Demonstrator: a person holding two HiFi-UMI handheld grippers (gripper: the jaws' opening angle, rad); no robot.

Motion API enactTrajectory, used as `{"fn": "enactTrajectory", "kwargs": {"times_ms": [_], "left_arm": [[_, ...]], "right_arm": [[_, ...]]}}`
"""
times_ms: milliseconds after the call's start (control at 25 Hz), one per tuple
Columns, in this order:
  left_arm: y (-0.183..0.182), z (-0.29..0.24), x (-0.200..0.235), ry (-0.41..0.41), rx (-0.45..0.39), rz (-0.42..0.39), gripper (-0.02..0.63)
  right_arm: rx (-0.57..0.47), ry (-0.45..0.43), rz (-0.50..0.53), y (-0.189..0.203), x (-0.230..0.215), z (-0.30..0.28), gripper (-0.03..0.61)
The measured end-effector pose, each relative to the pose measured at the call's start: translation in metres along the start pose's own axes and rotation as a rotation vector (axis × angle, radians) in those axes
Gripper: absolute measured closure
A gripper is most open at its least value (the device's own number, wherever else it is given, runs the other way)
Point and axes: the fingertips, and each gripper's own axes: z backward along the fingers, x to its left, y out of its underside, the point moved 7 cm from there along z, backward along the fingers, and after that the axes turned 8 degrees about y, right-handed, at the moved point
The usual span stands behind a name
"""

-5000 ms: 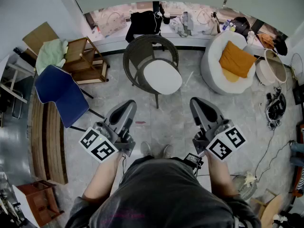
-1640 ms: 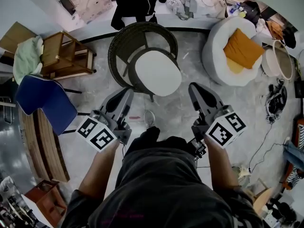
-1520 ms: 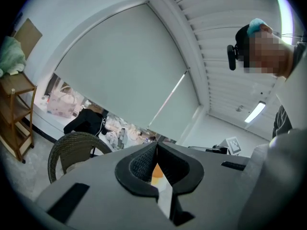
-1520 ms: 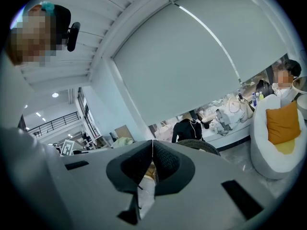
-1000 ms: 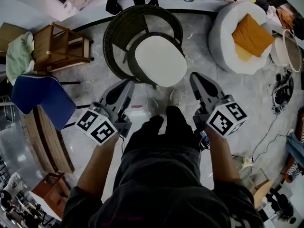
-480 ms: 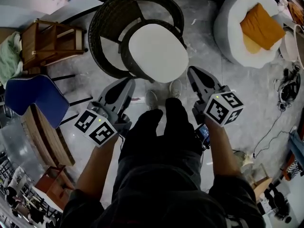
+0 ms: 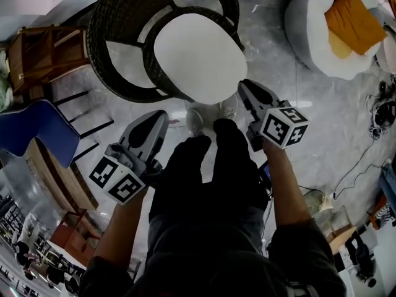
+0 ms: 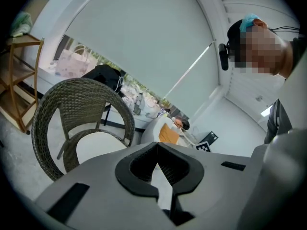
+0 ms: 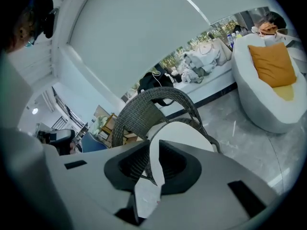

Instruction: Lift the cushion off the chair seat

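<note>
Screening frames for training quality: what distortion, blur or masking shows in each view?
Head view: sharp, fisheye-bowed around the wicker chair. Left gripper view: dark round vignette, mosaic patch upper right. Right gripper view: same vignette, cushion crisp.

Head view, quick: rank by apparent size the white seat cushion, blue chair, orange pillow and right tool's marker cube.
1. white seat cushion
2. blue chair
3. orange pillow and marker cube look alike; the cube sits nearer the camera, so no ranking.

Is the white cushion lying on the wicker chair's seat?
Yes, the head view shows the white cushion lying flat on the seat of the wicker chair.
</note>
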Motion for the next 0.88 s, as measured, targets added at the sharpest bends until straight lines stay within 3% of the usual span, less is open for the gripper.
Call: {"fn": "enactTrajectory", "kwargs": {"times_ms": [600, 880], "left_arm": [[0.044, -0.042, 0.044, -0.012, 0.083, 0.03, 0.601], [0.069, -0.055, 0.068, -0.02, 0.116, 0.042, 0.601]], "right_arm": [[0.127, 0.09, -0.106, 0.081, -0.104, -0.069, 0.446], [0.129, 0.127, -0.184, 0.112, -0.136, -0.093, 0.404]]}}
